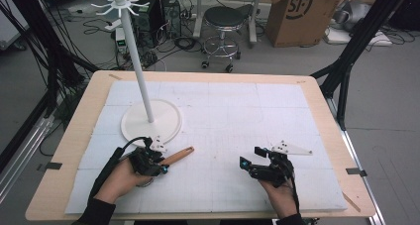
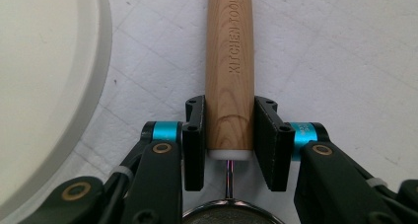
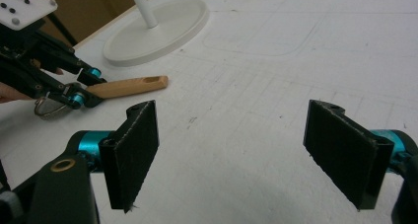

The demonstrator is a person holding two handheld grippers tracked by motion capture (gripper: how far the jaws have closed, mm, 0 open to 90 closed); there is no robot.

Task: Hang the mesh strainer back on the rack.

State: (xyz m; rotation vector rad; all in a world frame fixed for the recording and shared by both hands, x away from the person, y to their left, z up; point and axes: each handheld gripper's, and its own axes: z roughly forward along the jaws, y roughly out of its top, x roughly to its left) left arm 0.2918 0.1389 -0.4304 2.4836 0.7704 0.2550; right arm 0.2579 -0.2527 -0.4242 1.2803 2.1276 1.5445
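Note:
A kitchen tool with a light wooden handle lies on the white mat, just in front of the stand's base. My left gripper is shut on the handle's lower end. In the left gripper view both pads press its sides, and the handle runs straight ahead. A thin metal shank and a round metal rim sit behind the jaws. My right gripper rests at the front right, open and with nothing in it. From there the handle points right, away from the left gripper.
A white rack stand with a round base, a tall pole and hooks on top stands at the mat's left rear. The mat lies on a wooden table. Beyond it are a stool, a cardboard box and cables.

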